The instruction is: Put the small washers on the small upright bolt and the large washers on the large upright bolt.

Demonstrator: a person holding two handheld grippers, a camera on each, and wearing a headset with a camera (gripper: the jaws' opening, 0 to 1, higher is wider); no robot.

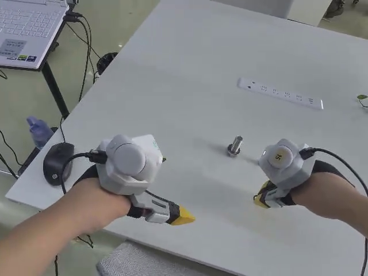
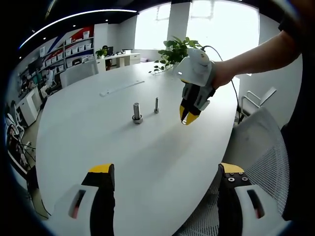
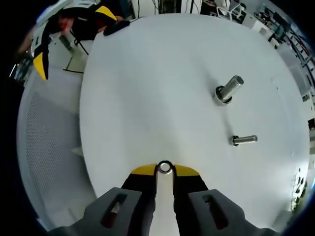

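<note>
**Fig. Washer in transit toward the upright bolts**

The right hand-held gripper is clenched on a single washer. The washer is pinched between its yellow tips and held above the bench, close to the near edge. Both bolts stand ahead, well apart from the washer, with the small bolt nearer to it and the large bolt beyond. The left hand-held gripper is released, its jaws wide apart and empty.

The step in hand appears to be the carry. The ring looks small, though its size cannot be fixed with certainty. The next move calls for choosing the matching bolt, levelling the ring, and centring its hole over the bolt's tip before letting go.

The bench is white and plain. A power strip lies past the bolts and a mouse sits at the left corner. A laptop stands beside the bench. A plant and bright windows close the far end of the room.
</note>
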